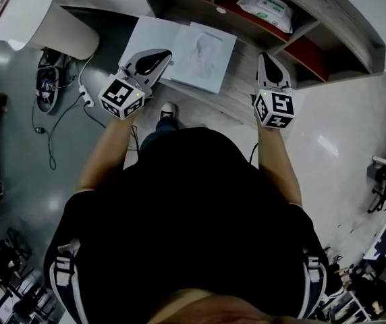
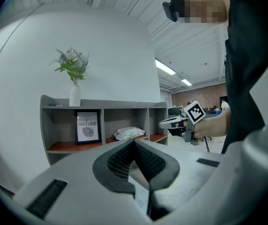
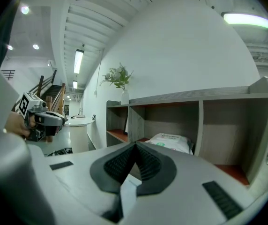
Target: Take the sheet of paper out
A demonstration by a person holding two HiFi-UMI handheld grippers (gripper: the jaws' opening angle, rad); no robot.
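A white sheet of paper (image 1: 203,56) with a faint drawing lies on a pale wooden top (image 1: 237,93) in front of the shelf unit, beside a plain white sheet (image 1: 147,38). My left gripper (image 1: 164,58) hovers over the sheets' near left edge, jaws shut with nothing between them (image 2: 134,140). My right gripper (image 1: 266,57) is held to the right of the sheet, above the wooden top, and it too is shut and empty (image 3: 135,144). A strip of white paper (image 2: 141,198) shows below the left jaws.
A grey shelf unit (image 1: 328,19) with red-brown boards stands ahead; it holds a wipes packet (image 1: 266,7), a framed print (image 2: 87,127) and a vase with a plant (image 2: 74,95). A white round table (image 1: 38,19) and floor cables (image 1: 78,96) are at the left.
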